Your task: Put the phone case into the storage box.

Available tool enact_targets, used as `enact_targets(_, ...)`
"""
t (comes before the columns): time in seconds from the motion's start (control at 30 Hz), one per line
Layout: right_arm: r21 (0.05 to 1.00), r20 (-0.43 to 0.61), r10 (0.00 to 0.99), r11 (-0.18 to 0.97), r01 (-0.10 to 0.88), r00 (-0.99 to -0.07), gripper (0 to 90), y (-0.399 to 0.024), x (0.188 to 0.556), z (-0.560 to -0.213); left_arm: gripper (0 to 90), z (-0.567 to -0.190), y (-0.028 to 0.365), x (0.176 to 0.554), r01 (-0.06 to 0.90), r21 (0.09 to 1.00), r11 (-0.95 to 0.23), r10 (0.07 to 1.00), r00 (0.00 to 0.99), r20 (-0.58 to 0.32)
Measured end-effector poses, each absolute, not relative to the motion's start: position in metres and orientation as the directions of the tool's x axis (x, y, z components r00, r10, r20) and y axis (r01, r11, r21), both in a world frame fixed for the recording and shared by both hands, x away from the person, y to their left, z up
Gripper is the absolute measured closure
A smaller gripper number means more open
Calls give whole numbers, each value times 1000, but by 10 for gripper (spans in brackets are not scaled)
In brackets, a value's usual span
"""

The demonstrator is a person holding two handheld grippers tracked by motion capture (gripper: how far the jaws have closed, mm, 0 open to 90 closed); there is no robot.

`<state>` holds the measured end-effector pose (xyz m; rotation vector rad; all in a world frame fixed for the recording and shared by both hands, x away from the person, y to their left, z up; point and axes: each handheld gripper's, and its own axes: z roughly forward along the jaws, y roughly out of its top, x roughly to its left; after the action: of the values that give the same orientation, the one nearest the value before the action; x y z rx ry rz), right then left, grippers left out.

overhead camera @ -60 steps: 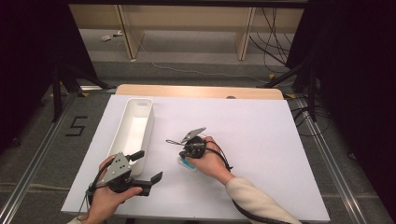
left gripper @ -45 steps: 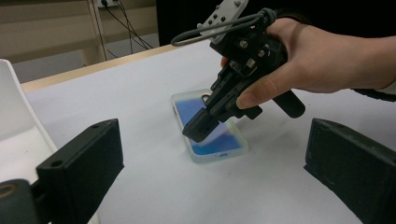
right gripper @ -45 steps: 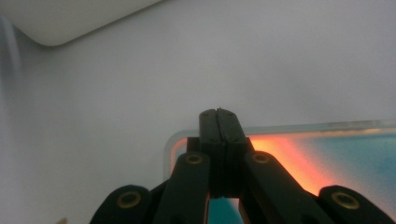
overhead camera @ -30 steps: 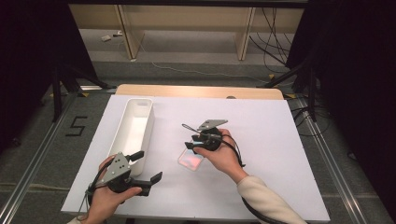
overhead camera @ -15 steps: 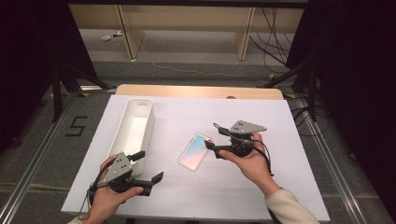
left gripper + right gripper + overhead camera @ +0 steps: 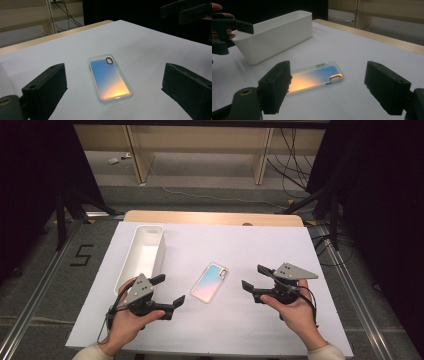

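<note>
Phone case [image 6: 210, 282] lying free mid-worktop [image 6: 235, 330], right gripper [image 6: 254, 280] just let go, left gripper [image 6: 168, 291] released too; white bin [image 6: 142, 254] still unfilled far left.

Grey floor [image 6: 210, 190], wooden shelving [image 6: 200, 145], dark curtains [image 6: 375, 195]

Hand-held grippers, pair

Left gripper [image 6: 166, 291] and right gripper [image 6: 253, 278]: black bodies, blocky black jaws with screw holes, grey three-cornered top plates, black trailing cables; pale sleeve cuffs at wrists.
</note>
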<state>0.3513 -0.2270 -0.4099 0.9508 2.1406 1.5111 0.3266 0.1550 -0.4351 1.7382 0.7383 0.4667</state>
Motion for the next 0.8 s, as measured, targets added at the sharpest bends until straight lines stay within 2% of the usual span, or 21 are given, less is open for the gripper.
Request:
enact_targets(0.3, 927, 113, 710, 177, 332, -695, 222, -246, 336, -416, 55, -432, 140, 340, 251, 953, -173, 692, 719, -64)
enact_targets(0.33, 910, 112, 721, 202, 362, -684, 222, -249, 332, -413, 56, -431, 139, 341, 254, 952, -172, 694, 717, -66)
enact_targets(0.37, 931, 112, 712, 168, 323, -693, 222, -249, 334, -417, 57, -431, 137, 343, 254, 952, -171, 694, 717, -67)
enact_targets(0.8, 952, 88, 727, 139, 271, -681, 221, -265, 319, -420, 58, -422, 123, 359, 248, 955, -163, 691, 719, -69)
